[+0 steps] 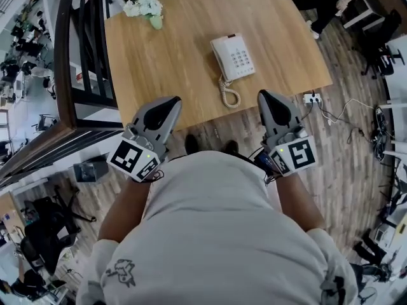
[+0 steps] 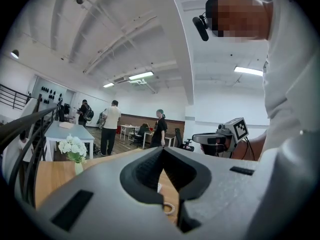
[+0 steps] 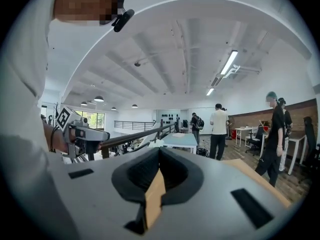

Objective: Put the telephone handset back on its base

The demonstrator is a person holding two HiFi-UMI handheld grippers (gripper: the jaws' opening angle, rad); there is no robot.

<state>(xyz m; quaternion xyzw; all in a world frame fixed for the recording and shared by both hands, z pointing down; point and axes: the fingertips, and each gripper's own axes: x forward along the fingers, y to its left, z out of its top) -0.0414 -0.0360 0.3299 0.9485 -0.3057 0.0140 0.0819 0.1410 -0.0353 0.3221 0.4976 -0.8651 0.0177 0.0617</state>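
Table point(image 1: 178, 68): wood, phone set toward its right half.

Left gripper point(image 1: 172, 101) and right gripper point(image 1: 265, 95): both low by the near edge, close to the body. Jaws pressed together on each, nothing in them.

Phone point(image 1: 234, 57): well apart from both grippers.

Handset point(image 1: 220, 49): appears to lie along the base's left side, seated (fit too small to confirm).

Cord point(image 1: 229, 94): coils toward the near edge.

Judgement: if reseating is needed, spread the jaws first and take the handset mid-length from above. Stay off the cord and lower both ends level.
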